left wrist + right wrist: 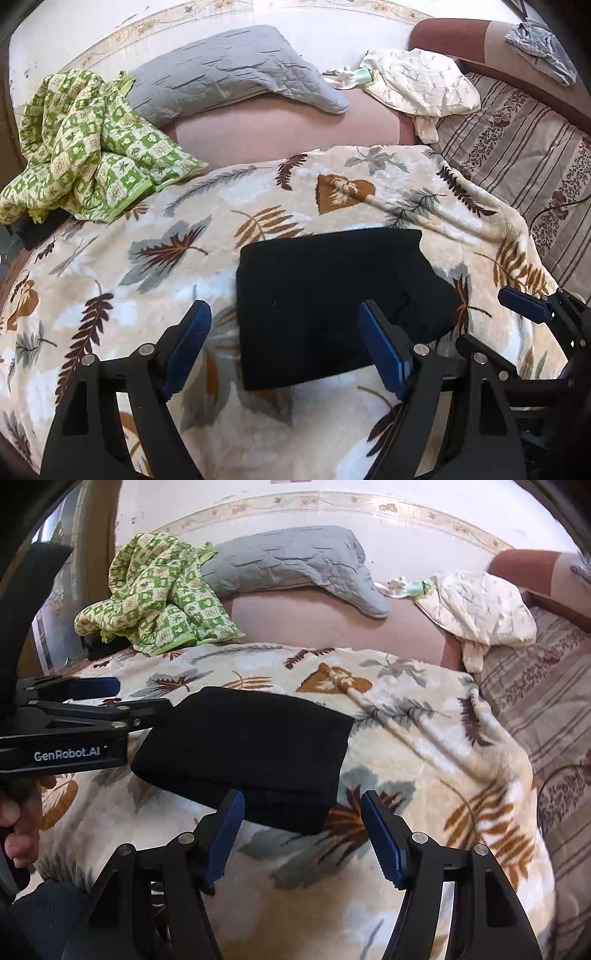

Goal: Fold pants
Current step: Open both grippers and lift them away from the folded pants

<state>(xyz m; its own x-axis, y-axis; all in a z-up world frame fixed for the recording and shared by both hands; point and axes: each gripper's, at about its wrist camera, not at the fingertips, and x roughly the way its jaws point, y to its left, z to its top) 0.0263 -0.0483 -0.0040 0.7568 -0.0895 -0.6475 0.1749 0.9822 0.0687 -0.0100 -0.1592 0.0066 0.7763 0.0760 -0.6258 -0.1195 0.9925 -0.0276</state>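
Note:
The black pants [325, 280] lie folded into a compact rectangle on a leaf-patterned blanket [147, 258]. My left gripper [283, 308] hovers over the fold's near left edge, jaws wide apart, pads touching nothing. In the right wrist view the same pants [251, 746] lie just ahead of my right gripper [303, 799], which is open at the near right corner of the fold and holds nothing. The left gripper [144, 694] shows from the side at the pants' left end. The right gripper [480, 317] shows at the right of the left wrist view.
A crumpled green checked quilt [85, 140] lies at the back left, with a grey pillow [229, 77] beside it. At the back right are a cream cloth [417, 81] and a striped sheet [524, 147]. A hand [18, 819] holds the left gripper's handle.

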